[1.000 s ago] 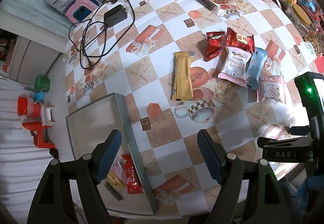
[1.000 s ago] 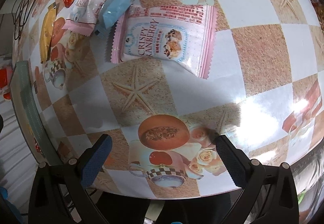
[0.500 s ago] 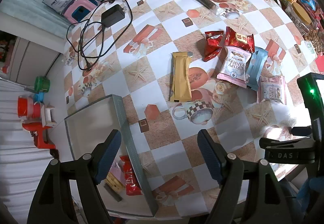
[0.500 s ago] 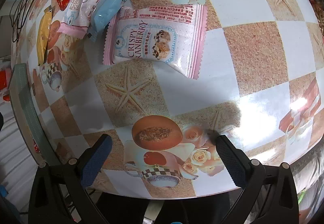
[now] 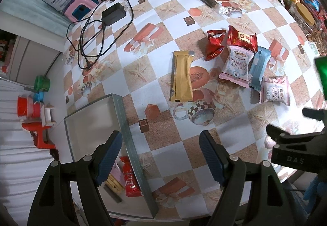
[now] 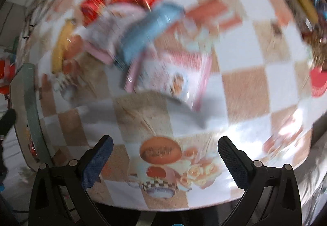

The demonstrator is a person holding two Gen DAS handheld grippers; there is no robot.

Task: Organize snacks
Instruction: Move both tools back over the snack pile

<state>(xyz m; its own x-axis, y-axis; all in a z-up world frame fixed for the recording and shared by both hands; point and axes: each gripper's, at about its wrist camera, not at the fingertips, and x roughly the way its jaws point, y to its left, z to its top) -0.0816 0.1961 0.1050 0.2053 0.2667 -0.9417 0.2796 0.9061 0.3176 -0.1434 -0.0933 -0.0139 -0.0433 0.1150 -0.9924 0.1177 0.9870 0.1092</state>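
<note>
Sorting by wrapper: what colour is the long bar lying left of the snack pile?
Golden-yellow long bar wrapper, clearest in the left wrist view.

Right tool (image 6: 163, 161) has lifted off the table (image 6: 245, 58).

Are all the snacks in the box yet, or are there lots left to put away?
Only started. A few snacks, like the red packet, already lie in the grey box. Nothing is in hand: the left hand-held gripper and right hand-held gripper are both open and empty. Left on the table: the yellow bar, red packs, pink cranberry packs and blue pack.
</note>
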